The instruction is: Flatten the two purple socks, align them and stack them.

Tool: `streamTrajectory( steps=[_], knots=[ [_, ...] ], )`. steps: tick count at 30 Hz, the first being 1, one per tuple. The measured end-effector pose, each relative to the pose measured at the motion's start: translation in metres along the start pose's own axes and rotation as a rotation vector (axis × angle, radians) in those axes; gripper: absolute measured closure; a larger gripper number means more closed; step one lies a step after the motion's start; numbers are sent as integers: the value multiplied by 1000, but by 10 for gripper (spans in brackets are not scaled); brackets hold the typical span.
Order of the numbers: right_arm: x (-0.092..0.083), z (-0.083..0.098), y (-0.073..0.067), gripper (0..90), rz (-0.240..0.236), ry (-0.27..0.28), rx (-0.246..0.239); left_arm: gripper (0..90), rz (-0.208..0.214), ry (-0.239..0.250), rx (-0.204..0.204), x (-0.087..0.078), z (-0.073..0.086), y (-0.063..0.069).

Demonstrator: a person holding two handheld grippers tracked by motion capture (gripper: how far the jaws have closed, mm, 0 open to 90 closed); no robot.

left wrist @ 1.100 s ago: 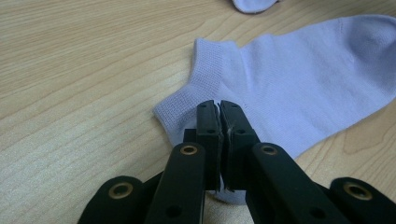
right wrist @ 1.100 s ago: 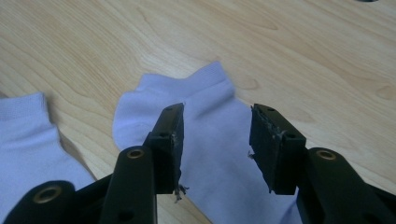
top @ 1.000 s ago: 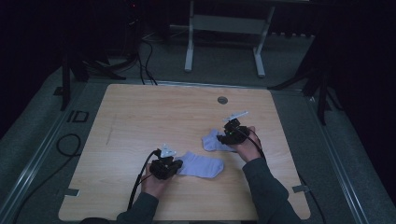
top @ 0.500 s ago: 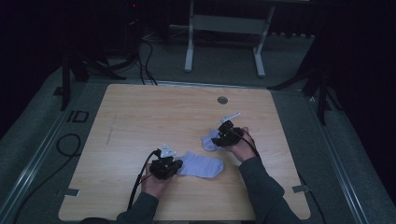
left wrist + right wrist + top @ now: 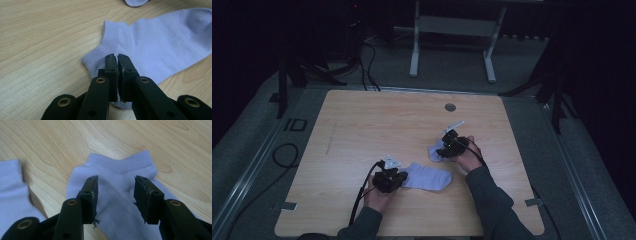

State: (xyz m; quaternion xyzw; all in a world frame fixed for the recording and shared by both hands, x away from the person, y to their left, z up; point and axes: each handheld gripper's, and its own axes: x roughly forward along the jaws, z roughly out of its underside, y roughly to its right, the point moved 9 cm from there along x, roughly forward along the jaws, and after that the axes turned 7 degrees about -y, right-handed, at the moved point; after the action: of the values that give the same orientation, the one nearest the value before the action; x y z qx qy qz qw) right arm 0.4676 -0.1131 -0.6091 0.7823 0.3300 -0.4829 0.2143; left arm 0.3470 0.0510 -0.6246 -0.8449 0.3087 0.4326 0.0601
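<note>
**Observer:** Where did the two socks lie when you paused?

**Operator:** Both lay flat on the wooden counter point(image 5: 362, 125), toward my side of it. The near sock point(image 5: 428, 176) lay stretched out crosswise between my hands, and the far sock point(image 5: 435, 151) lay just beyond it, under my right hand. In the right gripper view I saw a strip of bare wood between them, so they were near each other but apart.

**Observer:** And the left gripper?

**Operator:** My left gripper point(image 5: 117, 65) had its jaws pressed together on the near sock point(image 5: 160, 42), at the cuff end close to the ribbed edge. A bit of the lilac fabric was pinched in the thin seam between them, and the rest of the sock ran away to the right along the counter point(image 5: 45, 37).

**Observer:** The right one?

**Operator:** My right gripper point(image 5: 116, 192) stood with its jaws wide apart over the far sock point(image 5: 117, 170). The fabric lay between and beneath the two jaws, with the ribbed cuff just beyond their tips. I could not tell whether the tips touched the cloth. The cuff corner of the near sock point(image 5: 12, 190) showed off to the left there.
</note>
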Motion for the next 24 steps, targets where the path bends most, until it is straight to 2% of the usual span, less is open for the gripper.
streamTrajectory(
  steps=[4, 7, 13, 17, 18, 19, 23, 24],
  knots=[
    [5, -1, -1, 543, 1, -15, -13, 862, 0, -3, -3, 0, 0, 2],
    [9, 0, 1, 543, -7, -24, 12, 857, 6, -8, -2, -1, 1, 4],
    [9, 0, 1, 568, -1, -21, 23, 842, 30, -18, -7, -2, 4, 10],
    [9, 0, 0, 647, 0, -16, 24, 839, 35, -25, -2, -2, 5, 13],
    [9, -1, 0, 698, -1, -16, 17, 837, 37, -23, -6, -3, 5, 13],
    [9, -1, 0, 698, -1, -16, 17, 837, 39, -22, -8, -3, 5, 13],
    [8, -1, 1, 823, -4, -22, 24, 820, 46, -17, -12, -4, 5, 13],
    [8, -1, 1, 823, -4, -22, 24, 820, 48, -14, -14, -5, 4, 14]
  ],
)
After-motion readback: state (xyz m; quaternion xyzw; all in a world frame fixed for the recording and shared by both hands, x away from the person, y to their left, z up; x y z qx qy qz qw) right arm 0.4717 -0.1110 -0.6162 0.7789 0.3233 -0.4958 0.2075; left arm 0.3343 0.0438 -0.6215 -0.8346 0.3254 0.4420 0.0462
